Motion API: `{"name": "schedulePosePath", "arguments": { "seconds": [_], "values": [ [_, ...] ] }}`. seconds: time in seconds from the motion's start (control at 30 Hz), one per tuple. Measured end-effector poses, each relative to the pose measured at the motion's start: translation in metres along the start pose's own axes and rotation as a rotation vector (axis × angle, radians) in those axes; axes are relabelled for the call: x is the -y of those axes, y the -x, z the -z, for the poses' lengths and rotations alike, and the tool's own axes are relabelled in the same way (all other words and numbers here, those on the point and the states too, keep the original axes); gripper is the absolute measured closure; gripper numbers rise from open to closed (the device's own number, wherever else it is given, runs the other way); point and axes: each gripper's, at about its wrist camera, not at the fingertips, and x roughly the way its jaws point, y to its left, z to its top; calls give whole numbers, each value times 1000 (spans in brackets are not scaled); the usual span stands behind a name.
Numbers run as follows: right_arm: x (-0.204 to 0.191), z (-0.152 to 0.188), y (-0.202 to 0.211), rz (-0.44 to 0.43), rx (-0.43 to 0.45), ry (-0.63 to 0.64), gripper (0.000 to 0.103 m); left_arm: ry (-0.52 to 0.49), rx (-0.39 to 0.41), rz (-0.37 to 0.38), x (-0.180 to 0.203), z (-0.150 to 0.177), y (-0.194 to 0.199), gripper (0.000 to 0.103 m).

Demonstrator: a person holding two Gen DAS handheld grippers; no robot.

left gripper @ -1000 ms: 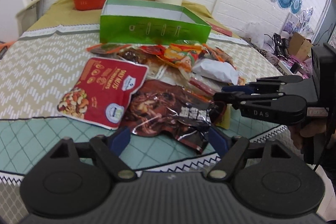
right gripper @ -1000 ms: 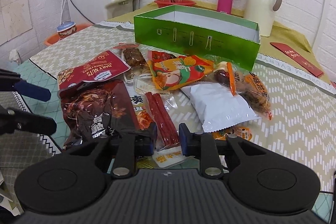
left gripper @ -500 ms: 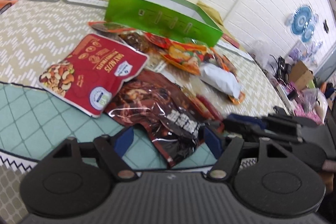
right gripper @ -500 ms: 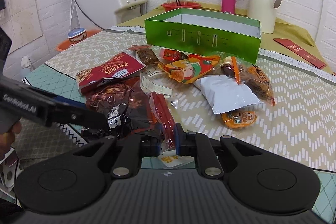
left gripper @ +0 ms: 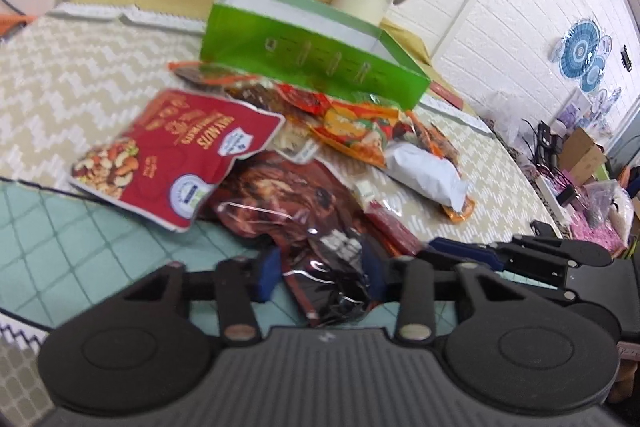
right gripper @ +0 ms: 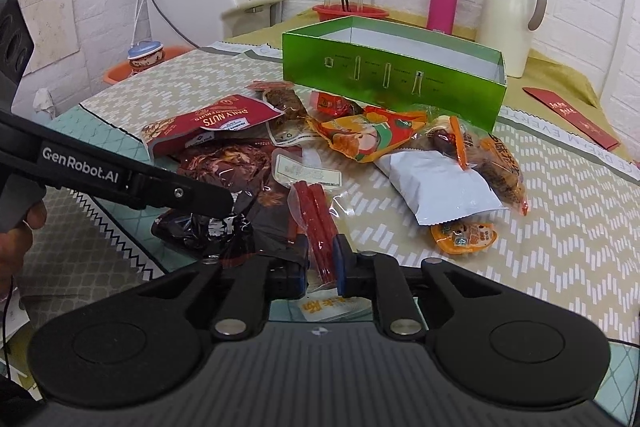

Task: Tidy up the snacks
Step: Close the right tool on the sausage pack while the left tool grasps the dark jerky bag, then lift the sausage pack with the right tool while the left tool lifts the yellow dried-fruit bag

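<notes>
Crinkled dark-brown foil of a snack pouch (left gripper: 320, 227) was seen between the blue pads of the left gripper (left gripper: 316, 277), whose jaws were closing on it, while the right gripper (right gripper: 320, 261) was clamped narrowly on a clear pack of red sausage sticks (right gripper: 314, 215). Both packets lay at the near edge of a snack pile, well short of the open green box (right gripper: 392, 75). The slippery foil could be judged liable to slip free, or neighbouring packets to be dragged along.
</notes>
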Motion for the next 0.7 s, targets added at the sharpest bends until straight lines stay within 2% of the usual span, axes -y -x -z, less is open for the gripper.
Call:
{"name": "schedulePosePath", "arguments": {
  "seconds": [0.07, 0.13, 0.3, 0.4, 0.43, 0.5, 0.53, 0.57, 0.63, 0.7],
  "values": [
    [4, -2, 5, -26, 20, -35, 88, 14, -3, 33, -3, -3, 4, 87],
    [3, -5, 11, -28, 42, -35, 102, 18, -5, 50, -3, -4, 6, 88],
    [3, -7, 15, -19, 52, -31, 103, -3, 16, 44, 2, -3, 14, 90],
    [5, -5, 14, -22, 51, -42, 103, -22, -22, 37, 1, -2, 11, 88],
    [6, -5, 15, -22, 53, -47, 103, -34, -32, 30, 1, -1, 13, 82],
    [6, -5, 15, -22, 54, -48, 103, -80, -46, -1, 3, 2, 19, 82],
    [7, -6, 15, -27, 50, -51, 103, -107, -46, -10, 5, 2, 24, 76],
    [7, -6, 14, -29, 47, -49, 103, -137, -35, -21, 8, 3, 31, 63],
    [6, -7, 13, -25, 49, -37, 102, -186, 6, -18, 15, 0, 45, 50],
    [7, -9, 8, -31, 33, -35, 96, -207, 40, -11, 22, -11, 51, 50]
  ]
}}
